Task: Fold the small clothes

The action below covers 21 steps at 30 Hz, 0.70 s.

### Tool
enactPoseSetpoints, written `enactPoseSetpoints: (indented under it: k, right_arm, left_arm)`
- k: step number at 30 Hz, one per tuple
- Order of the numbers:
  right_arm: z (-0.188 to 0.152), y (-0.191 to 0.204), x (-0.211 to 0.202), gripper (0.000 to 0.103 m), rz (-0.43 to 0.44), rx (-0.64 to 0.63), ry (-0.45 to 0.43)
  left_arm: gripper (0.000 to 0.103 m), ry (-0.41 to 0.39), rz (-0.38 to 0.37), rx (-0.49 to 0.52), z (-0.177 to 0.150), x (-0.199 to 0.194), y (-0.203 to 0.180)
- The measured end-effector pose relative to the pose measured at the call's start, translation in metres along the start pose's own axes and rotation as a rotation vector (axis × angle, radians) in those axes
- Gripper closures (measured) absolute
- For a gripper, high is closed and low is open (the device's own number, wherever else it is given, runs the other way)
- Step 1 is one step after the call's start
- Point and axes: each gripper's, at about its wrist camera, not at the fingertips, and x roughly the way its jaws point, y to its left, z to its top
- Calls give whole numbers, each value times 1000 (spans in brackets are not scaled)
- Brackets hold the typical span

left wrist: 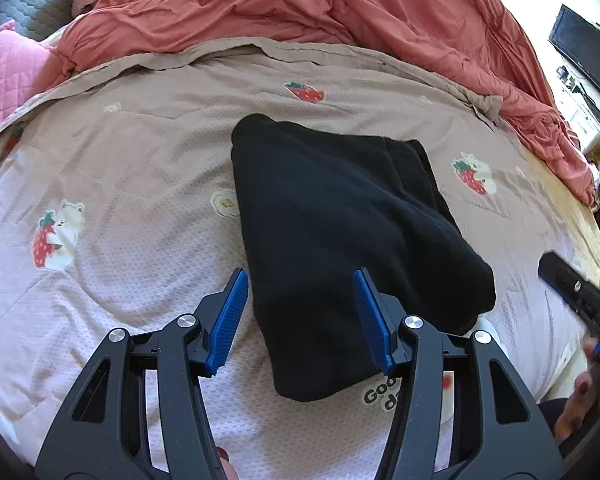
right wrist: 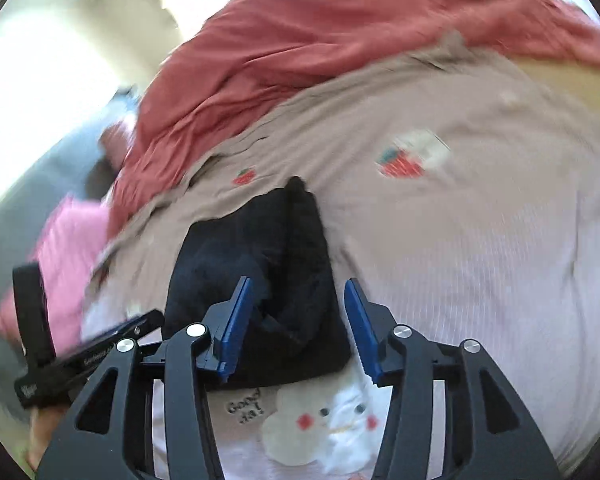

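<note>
A black garment (left wrist: 340, 220) lies folded into a thick rectangle on the printed bed cover (left wrist: 140, 160). My left gripper (left wrist: 300, 274) hovers over its near end, blue pads (left wrist: 232, 312) spread apart and not pressing the cloth. The right wrist view is blurred: the same black garment (right wrist: 260, 248) lies bunched just beyond my right gripper (right wrist: 298, 282), whose blue pads (right wrist: 358, 320) stand apart with cloth seen below the gap, not clamped. The right gripper's body (left wrist: 580, 292) shows at the left wrist view's right edge, held by a hand.
A rumpled red duvet (left wrist: 300, 0) is heaped along the far side of the bed. A pink quilted pillow (left wrist: 4, 76) lies at the far left. A dark monitor (left wrist: 584, 52) stands beyond the bed's right edge. Bear and strawberry prints dot the cover.
</note>
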Motion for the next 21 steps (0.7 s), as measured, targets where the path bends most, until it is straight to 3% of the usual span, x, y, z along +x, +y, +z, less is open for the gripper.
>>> enactPoseSetpoints:
  k: [3, 9, 14, 18, 19, 21]
  right_arm:
    - [1, 6, 7, 56, 95, -75, 62]
    - [-1, 40, 29, 56, 76, -332, 117]
    - [-2, 35, 65, 56, 48, -354, 221]
    - [-10, 23, 88, 56, 78, -330, 336]
    - [-12, 20, 91, 58, 81, -314, 357]
    - [-11, 17, 91, 79, 132, -287, 383]
  left_arm:
    - [57, 0, 17, 33, -4, 5, -6]
    - [57, 1, 27, 68, -9, 8, -13]
    - [56, 16, 36, 70, -10, 12, -10]
    - [54, 25, 29, 53, -11, 15, -6]
    - [54, 26, 29, 52, -11, 16, -6]
    - [54, 32, 25, 51, -12, 17, -6]
